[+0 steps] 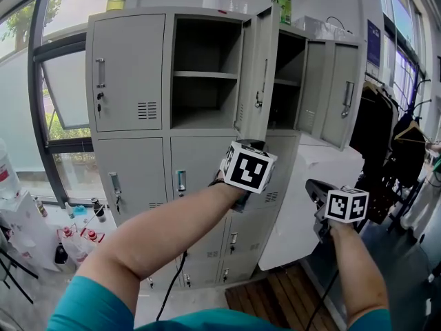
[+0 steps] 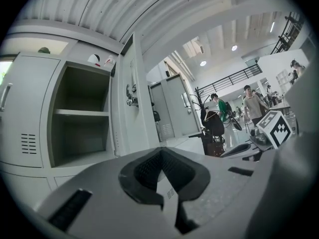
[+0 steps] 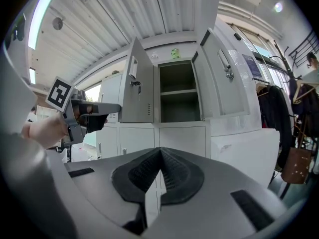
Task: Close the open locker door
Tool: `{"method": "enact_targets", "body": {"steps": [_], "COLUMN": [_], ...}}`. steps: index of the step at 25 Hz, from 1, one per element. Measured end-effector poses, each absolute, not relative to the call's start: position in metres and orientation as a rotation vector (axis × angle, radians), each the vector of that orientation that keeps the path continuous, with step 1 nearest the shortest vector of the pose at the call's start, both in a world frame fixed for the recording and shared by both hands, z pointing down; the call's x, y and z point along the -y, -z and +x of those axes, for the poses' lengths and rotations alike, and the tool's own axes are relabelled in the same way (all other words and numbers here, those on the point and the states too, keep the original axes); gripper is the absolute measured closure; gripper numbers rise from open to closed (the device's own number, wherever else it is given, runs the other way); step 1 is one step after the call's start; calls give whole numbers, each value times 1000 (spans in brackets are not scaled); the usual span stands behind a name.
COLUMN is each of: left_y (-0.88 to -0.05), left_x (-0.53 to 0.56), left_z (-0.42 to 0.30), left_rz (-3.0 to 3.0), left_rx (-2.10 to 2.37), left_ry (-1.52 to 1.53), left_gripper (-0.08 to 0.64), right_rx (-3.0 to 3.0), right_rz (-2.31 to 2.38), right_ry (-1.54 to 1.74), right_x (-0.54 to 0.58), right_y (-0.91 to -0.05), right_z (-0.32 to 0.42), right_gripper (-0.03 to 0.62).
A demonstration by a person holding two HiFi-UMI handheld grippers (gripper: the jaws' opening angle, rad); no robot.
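Above left claw [image 1: 249,145]: locker door [image 1: 260,74] upright, swung outward.

Workplace locker area, grey steel lockers [image 1: 131,74], hanging coats [image 1: 387,140], large windows [image 1: 65,92]

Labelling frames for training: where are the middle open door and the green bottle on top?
Middle door [image 1: 257,61], head view, upper half of its panel.
Green bottle [image 1: 282,7], head view, its body.
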State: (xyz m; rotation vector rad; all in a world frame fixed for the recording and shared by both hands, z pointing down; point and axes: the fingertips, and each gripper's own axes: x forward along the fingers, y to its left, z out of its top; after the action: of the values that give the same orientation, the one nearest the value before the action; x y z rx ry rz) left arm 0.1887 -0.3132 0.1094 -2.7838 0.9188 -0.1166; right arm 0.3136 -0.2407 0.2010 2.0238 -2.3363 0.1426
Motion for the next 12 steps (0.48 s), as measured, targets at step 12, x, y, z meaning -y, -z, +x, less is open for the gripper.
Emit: {"method": "enact_targets", "body": {"steps": [12], "left_y": [-108], "left_x": [328], "left_z": [135], "left_rz": [-2733], "left_rx": [-1008], "left_ry": [93], "left_gripper": [560], "right_rx": [2382], "right_rz": [1941], "right_ry": [-157], "right_x": [271], "right_y": [-208], "right_z": [286], "right_gripper": [601]}}
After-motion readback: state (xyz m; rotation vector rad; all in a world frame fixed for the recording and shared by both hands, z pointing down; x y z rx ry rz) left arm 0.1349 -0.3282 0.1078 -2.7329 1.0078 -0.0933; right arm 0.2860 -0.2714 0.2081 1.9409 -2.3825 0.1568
